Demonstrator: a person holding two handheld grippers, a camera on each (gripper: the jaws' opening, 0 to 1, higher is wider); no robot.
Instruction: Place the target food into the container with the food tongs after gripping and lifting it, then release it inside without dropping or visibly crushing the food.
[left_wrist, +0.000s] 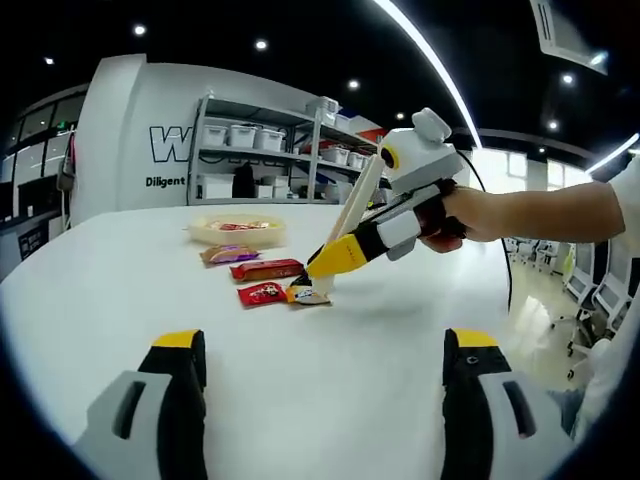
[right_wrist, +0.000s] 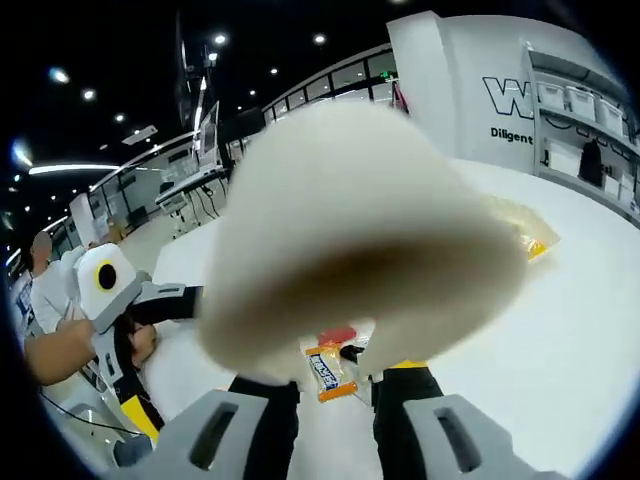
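Observation:
My right gripper (left_wrist: 345, 252) comes in from the right of the left gripper view, held by a hand and shut on cream food tongs (left_wrist: 361, 198). The tong tips touch down at a small orange and blue snack packet (left_wrist: 308, 295) that lies on the white table (left_wrist: 330, 400); whether they pinch it I cannot tell. In the right gripper view the blurred tongs (right_wrist: 360, 230) rise from my right gripper (right_wrist: 333, 392), with the packet (right_wrist: 325, 372) just beyond. A shallow cream container (left_wrist: 238, 231) stands farther back. My left gripper (left_wrist: 325, 352) is open, low over the near table.
Beside the small packet lie two red packets (left_wrist: 262, 293) (left_wrist: 266, 269) and a purple-brown one (left_wrist: 228, 254). Shelves with bins (left_wrist: 265, 150) stand behind the table. The left gripper (right_wrist: 110, 285) appears at the left of the right gripper view, in a hand.

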